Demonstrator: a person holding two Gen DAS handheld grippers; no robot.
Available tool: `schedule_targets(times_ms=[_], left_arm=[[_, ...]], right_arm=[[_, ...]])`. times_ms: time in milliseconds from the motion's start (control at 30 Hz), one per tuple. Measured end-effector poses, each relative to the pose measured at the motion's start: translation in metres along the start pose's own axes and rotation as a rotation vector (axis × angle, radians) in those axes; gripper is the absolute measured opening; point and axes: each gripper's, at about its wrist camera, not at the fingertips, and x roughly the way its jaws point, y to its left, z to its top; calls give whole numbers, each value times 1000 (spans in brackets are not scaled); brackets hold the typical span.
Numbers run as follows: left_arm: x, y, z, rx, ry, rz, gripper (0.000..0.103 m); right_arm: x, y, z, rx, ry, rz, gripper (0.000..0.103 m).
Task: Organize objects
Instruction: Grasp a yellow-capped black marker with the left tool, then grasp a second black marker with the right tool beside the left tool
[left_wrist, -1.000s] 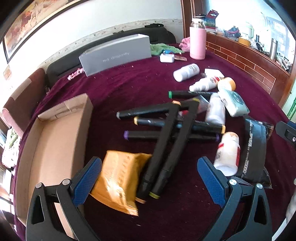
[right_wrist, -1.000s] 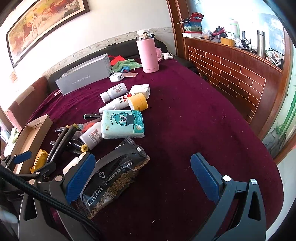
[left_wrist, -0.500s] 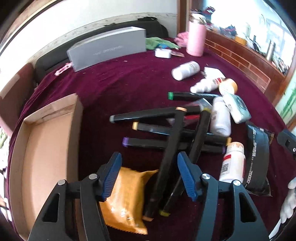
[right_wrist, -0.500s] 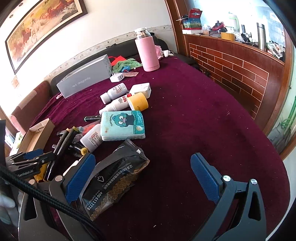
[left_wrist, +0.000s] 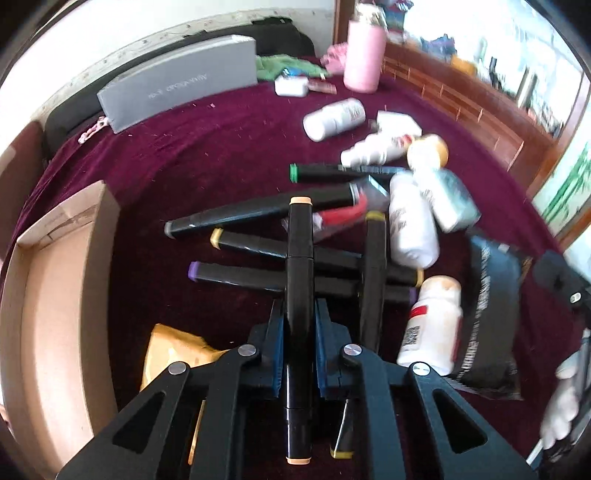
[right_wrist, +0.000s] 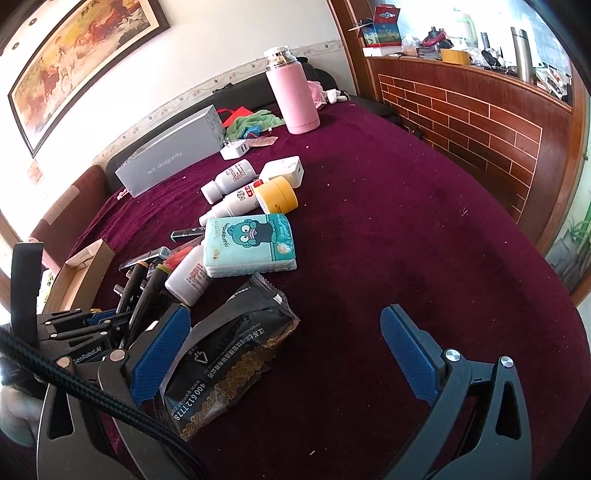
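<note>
The left gripper (left_wrist: 299, 328) is holding one black marker (left_wrist: 300, 258) tight in its jaws, above five other markers (left_wrist: 258, 212) lying crossed on the table (left_wrist: 221, 147). The right gripper (right_wrist: 291, 343) is hanging with jaws wide apart and empty, near one black pouch (right_wrist: 225, 354) and four white bottles (right_wrist: 186, 277).

A white wall (right_wrist: 207, 48) carries a framed painting of horses (right_wrist: 85, 62) above a patterned border strip. A dark sofa back (right_wrist: 166, 147) runs along the bench's far edge. To the right stands a brick-patterned wooden counter (right_wrist: 461, 110), brightly daylit from behind.
</note>
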Motion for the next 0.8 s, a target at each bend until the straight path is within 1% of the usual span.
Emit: schedule_targets(times_ms=[167, 233, 333, 400, 467, 500, 533, 567, 600, 633, 667, 733, 800], left_arm=[[-34, 17, -11, -59, -86, -10, 11], [-46, 25, -17, -84, -109, -28, 11], [-62, 36, -27, -122, -134, -54, 11], [-70, 42, -34, -138, -153, -58, 11], [-77, 47, -42, -157, -167, -66, 11], [-80, 52, -46, -166, -173, -73, 11], [-82, 54, -51, -171, -176, -74, 11], [-84, 58, -55, -180, -178, -71, 11], [-85, 62, -58, -190, -180, -71, 12], [-87, 67, -62, -198, -182, -75, 12], [-88, 71, -66, -207, -186, -79, 11], [-89, 80, -72, -227, -195, -81, 12], [-91, 85, -76, -236, -204, -89, 12]], right_arm=[[-6, 3, 0, -11, -11, -19, 103], [-13, 12, 3, -30, -24, -22, 103], [-26, 37, 9, -82, -38, 26, 103], [-26, 56, 13, -113, -16, 76, 103], [-15, 79, 18, -114, 56, 161, 102], [-10, 85, 18, -108, 85, 187, 101], [1, 95, 20, -90, 141, 225, 97], [8, 100, 20, -80, 168, 240, 92], [15, 108, 19, -71, 199, 257, 90], [25, 116, 20, -69, 230, 257, 88], [32, 122, 20, -64, 252, 239, 82], [50, 131, 19, -44, 303, 206, 76], [68, 137, 15, -27, 358, 139, 71]])
